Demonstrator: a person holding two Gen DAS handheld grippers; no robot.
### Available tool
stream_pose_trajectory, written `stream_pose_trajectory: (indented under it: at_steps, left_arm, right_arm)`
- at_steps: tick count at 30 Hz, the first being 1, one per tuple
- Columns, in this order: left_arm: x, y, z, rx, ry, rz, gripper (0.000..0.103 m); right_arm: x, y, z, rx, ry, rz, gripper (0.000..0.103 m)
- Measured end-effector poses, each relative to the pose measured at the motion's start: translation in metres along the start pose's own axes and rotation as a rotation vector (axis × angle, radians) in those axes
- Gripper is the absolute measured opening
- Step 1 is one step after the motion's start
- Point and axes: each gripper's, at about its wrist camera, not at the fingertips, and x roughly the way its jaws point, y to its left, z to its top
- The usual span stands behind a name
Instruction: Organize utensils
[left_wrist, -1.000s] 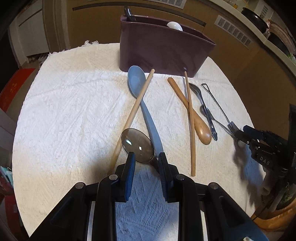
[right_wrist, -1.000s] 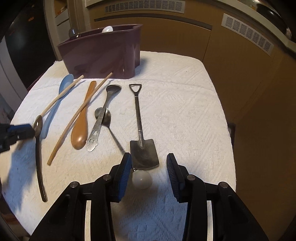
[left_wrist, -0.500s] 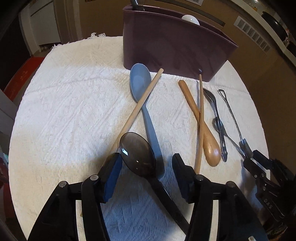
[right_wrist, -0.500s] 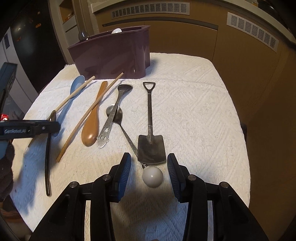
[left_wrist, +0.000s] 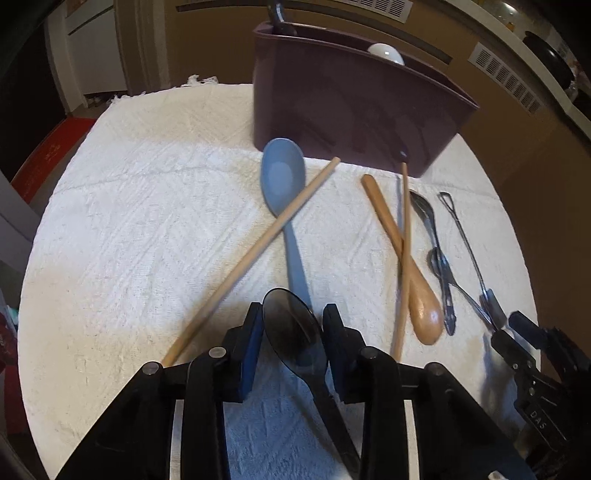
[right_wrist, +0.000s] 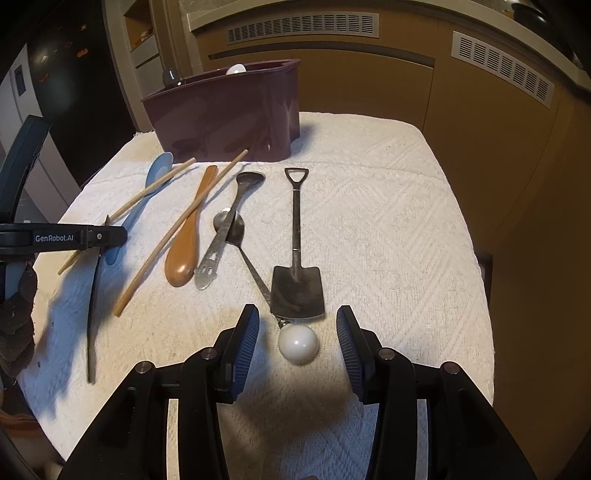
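- The left gripper (left_wrist: 291, 341) is clamped across the bowl of a dark translucent spoon (left_wrist: 295, 339); from the right wrist view its handle slopes down to the cloth, bowl end raised
- The right gripper (right_wrist: 297, 341) stands wide apart around the white ball end (right_wrist: 298, 344) of a slim metal spoon, touching nothing
- My judgement: the step in hand is carrying the dark spoon to the maroon caddy (left_wrist: 354, 110) at the far edge; lift until the long handle clears the blue spoon (left_wrist: 284, 192) and the wooden chopstick (left_wrist: 255, 254) lying across it, then tip it upright before lowering
- A grip on a smooth curved bowl may let the spoon swivel, so a slow move seems wise
- The caddy is glossy plastic with rounded corners and already holds a white-tipped and a dark utensil
- The white towel (left_wrist: 147, 221) is nubby, woven in diamonds
- A varnished wooden spoon (right_wrist: 184, 247), a second chopstick and a tarnished shovel-shaped spoon (right_wrist: 297, 280) lie flat beside the rest
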Motion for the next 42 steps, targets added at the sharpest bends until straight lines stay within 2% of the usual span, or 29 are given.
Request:
stream_pose_trajectory:
  at_steps: [4, 5, 6, 11, 16, 19, 20, 21, 22, 23, 24, 26, 27, 29, 32, 36, 39, 42]
  left_arm:
    - [-0.014, -0.011, -0.012, 0.064, -0.029, -0.031, 0.024]
    - [-0.018, -0.011, -0.014, 0.070, -0.037, -0.036, 0.011]
    - [-0.022, -0.010, -0.015, 0.076, -0.041, -0.039, 0.008]
    - [-0.038, 0.011, -0.017, 0.056, -0.090, -0.046, 0.004]
    - [-0.043, 0.039, -0.021, 0.016, -0.093, -0.094, 0.002]
    - [-0.042, 0.048, -0.030, -0.004, -0.046, -0.182, 0.003]
    - [-0.043, 0.047, -0.034, 0.008, -0.037, -0.194, 0.012]
    - [-0.045, 0.045, -0.039, 0.031, -0.032, -0.193, 0.026]
    - [-0.046, 0.042, -0.043, 0.055, -0.036, -0.179, 0.034]
    - [-0.048, 0.039, -0.045, 0.072, -0.046, -0.161, 0.046]
    - [-0.049, 0.036, -0.046, 0.090, -0.056, -0.140, 0.052]
    - [-0.049, 0.031, -0.043, 0.107, -0.065, -0.123, 0.053]
    - [-0.047, 0.029, -0.041, 0.110, -0.061, -0.119, 0.053]
    - [-0.038, 0.023, -0.036, 0.121, -0.051, -0.054, 0.053]
    - [-0.021, 0.021, -0.032, 0.131, -0.020, 0.026, 0.038]
    - [-0.014, 0.007, -0.034, 0.193, -0.038, 0.112, 0.037]
    - [-0.017, 0.000, -0.039, 0.232, -0.050, 0.129, 0.030]
    - [-0.024, 0.002, -0.043, 0.232, -0.067, 0.110, 0.030]
  right_arm:
    - [-0.001, 0.005, 0.007, -0.008, -0.002, 0.017, 0.045]
    - [-0.001, 0.006, 0.011, -0.008, -0.002, 0.028, 0.045]
    - [-0.002, 0.009, 0.016, -0.011, -0.003, 0.043, 0.045]
    - [0.007, 0.026, 0.056, -0.003, 0.006, 0.145, 0.045]
    - [0.034, 0.054, 0.096, -0.022, 0.021, 0.161, 0.039]
    - [0.053, 0.068, 0.107, -0.014, 0.050, 0.151, 0.038]
    - [0.057, 0.071, 0.108, -0.010, 0.053, 0.136, 0.038]
    - [0.058, 0.073, 0.108, -0.007, 0.054, 0.135, 0.038]
    - [0.058, 0.075, 0.107, -0.006, 0.056, 0.142, 0.038]
    - [0.059, 0.077, 0.106, -0.007, 0.057, 0.142, 0.038]
    - [0.058, 0.079, 0.105, -0.011, 0.057, 0.136, 0.038]
    - [0.057, 0.081, 0.101, -0.032, 0.052, 0.108, 0.038]
    - [0.056, 0.081, 0.100, -0.039, 0.047, 0.101, 0.038]
    - [0.051, 0.079, 0.096, -0.046, 0.037, 0.097, 0.038]
    - [0.045, 0.074, 0.092, -0.046, 0.022, 0.087, 0.038]
    - [0.038, 0.066, 0.085, -0.058, 0.007, 0.064, 0.038]
    - [0.035, 0.058, 0.083, -0.044, 0.009, 0.070, 0.038]
    - [0.036, 0.054, 0.085, -0.023, 0.013, 0.094, 0.038]
